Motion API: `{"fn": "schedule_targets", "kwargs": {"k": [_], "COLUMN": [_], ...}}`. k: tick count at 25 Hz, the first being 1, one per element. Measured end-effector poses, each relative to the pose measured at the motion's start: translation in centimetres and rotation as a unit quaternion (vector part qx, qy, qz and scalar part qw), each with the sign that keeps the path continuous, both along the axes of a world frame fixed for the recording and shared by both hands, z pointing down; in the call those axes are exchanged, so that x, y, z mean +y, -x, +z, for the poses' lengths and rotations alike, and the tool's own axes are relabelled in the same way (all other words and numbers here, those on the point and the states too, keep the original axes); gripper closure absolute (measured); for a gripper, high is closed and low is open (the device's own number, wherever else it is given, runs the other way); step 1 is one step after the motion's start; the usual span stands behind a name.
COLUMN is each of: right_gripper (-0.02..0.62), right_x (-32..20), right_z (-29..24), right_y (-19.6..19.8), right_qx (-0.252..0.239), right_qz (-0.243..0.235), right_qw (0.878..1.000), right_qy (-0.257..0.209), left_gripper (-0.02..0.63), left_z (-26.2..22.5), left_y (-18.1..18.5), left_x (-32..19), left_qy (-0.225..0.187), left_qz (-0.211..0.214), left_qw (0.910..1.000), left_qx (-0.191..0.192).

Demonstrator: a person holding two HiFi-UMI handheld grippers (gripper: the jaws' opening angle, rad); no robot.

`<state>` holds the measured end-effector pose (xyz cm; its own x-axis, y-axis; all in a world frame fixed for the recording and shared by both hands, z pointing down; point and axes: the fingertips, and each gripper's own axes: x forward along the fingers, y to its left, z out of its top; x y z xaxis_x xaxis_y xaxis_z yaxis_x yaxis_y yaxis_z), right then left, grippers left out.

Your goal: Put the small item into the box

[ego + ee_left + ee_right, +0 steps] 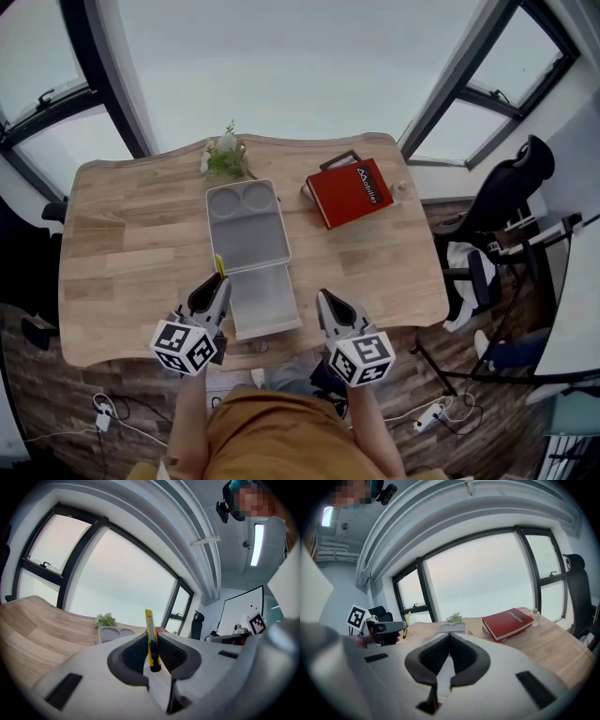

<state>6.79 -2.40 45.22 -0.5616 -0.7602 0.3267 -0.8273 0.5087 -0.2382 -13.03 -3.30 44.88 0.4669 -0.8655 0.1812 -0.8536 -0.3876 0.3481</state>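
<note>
The left gripper (151, 649) pinches a thin yellow plastic knife (149, 632), the right gripper (449, 654) is closed on nothing, and the grey plastic box (247, 234) seems not yet filled.

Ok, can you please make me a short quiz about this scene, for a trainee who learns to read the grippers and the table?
1. True or false: the right gripper is shut and holds nothing.
2. What does the left gripper hold between its jaws? A: a pen. B: a yellow cutter. C: a spoon.
3. Fill in: in the head view, to the right of the open gray box, a red ___ lies on the table.

Key: 1 true; 2 B; 3 book.
</note>
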Motion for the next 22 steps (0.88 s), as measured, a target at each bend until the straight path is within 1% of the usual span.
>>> {"fn": "schedule_targets", "kwargs": {"k": [4, 8, 15, 22], "right_gripper": [0.591, 0.591, 0.591, 0.591], "right_x": [-0.1, -0.1, -0.6, -1.0], "right_z": [0.6, 1.3, 2.1, 3.2], "right_y": [-0.4, -0.6, -0.7, -0.5], "right_qx": [0.0, 0.001, 0.004, 0.011], "right_qz": [0.003, 0.005, 0.003, -0.002], "right_qw": [1.0, 1.0, 1.0, 0.999], "right_qy": [0.007, 0.016, 0.027, 0.039], "left_gripper": [0.543, 0.543, 0.543, 0.543], "left_z": [0.5, 1.3, 2.5, 4.4], "left_y": [-0.4, -1.0, -1.6, -2.4], "left_x": [-0.2, -0.3, -0.7, -0.8], "left_qy": [0.002, 0.012, 0.028, 0.05], "left_qz": [0.005, 0.016, 0.026, 0.043], "left_qw": [0.9999, 0.9995, 0.999, 0.9972], "left_qx": [-0.012, -0.025, -0.024, -0.036]}}
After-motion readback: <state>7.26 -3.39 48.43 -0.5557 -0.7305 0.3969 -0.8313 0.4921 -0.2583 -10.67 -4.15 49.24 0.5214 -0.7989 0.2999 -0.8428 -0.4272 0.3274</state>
